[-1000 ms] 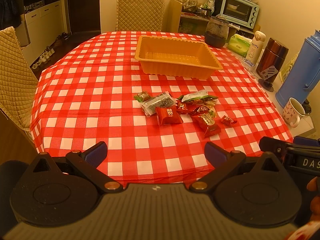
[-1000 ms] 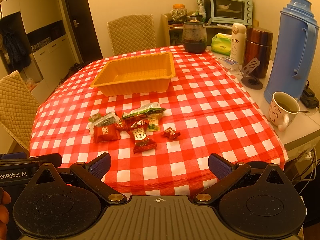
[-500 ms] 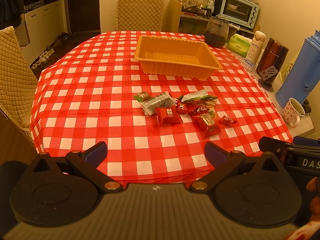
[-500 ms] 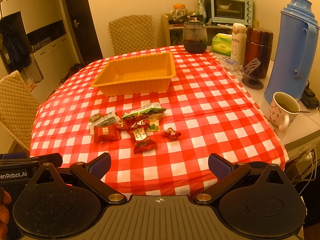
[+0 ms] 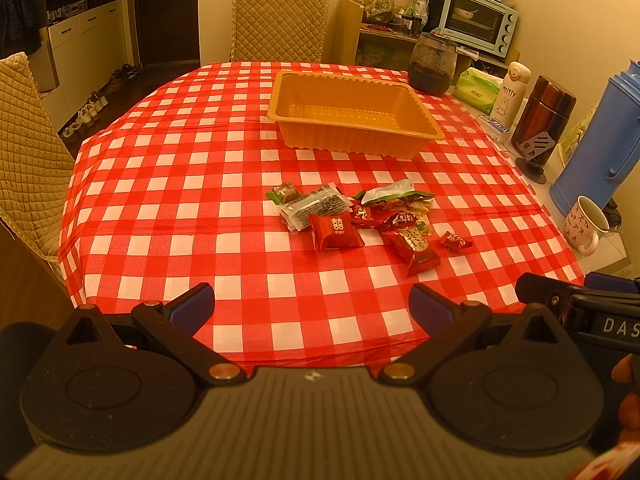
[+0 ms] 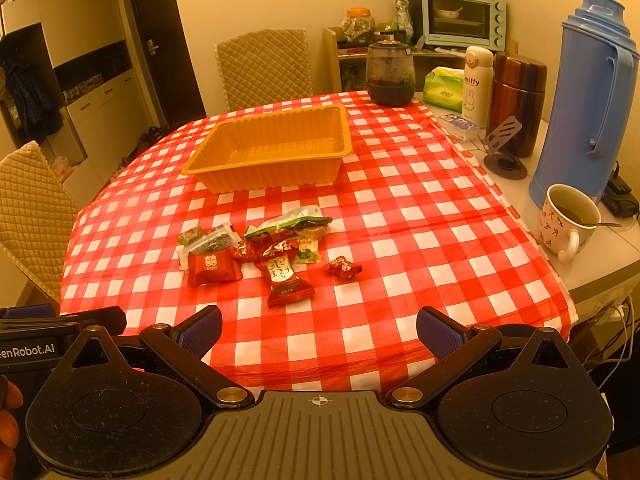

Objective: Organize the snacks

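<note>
A small heap of wrapped snacks (image 5: 352,216) (image 6: 264,248) lies mid-table on the red checked cloth. Among them are a red square packet (image 5: 335,231) (image 6: 212,267), a red sachet (image 5: 416,246) (image 6: 285,280), a green-and-white pouch (image 5: 396,194) (image 6: 292,220) and a lone red candy (image 5: 456,241) (image 6: 342,267). Behind the heap stands an empty orange tray (image 5: 352,148) (image 6: 276,176). My left gripper (image 5: 311,307) hovers open over the near table edge, well short of the snacks. My right gripper (image 6: 319,331) is open too, beside it, holding nothing.
Along the right edge stand a mug (image 6: 568,220), a blue thermos (image 6: 592,96), a brown flask (image 6: 516,100), a white bottle (image 6: 476,84) and a dark jar (image 6: 390,76). Quilted chairs (image 5: 280,24) (image 5: 28,152) stand at the far and left sides.
</note>
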Available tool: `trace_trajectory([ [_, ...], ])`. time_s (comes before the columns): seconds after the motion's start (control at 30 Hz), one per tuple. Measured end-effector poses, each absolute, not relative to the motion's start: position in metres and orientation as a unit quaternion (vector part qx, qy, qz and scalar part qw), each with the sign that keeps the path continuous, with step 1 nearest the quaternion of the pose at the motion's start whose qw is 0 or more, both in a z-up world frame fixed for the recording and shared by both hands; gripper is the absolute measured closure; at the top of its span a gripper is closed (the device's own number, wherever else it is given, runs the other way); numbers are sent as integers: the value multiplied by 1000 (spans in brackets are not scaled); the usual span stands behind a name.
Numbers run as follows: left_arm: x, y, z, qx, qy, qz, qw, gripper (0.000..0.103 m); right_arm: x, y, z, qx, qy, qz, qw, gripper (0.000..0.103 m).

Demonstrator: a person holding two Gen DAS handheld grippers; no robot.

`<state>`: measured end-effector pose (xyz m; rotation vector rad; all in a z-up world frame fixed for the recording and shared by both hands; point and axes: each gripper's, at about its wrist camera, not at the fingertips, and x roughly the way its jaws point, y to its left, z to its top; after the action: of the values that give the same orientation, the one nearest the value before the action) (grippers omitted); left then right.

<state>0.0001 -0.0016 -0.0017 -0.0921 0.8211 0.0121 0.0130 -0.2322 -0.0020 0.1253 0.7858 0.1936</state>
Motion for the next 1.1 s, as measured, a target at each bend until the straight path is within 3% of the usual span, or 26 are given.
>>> trace_trajectory([
  [1.1,34,4,-26,-62,405,-4,912,2,42,-236,-24,87,357,95,925,1],
])
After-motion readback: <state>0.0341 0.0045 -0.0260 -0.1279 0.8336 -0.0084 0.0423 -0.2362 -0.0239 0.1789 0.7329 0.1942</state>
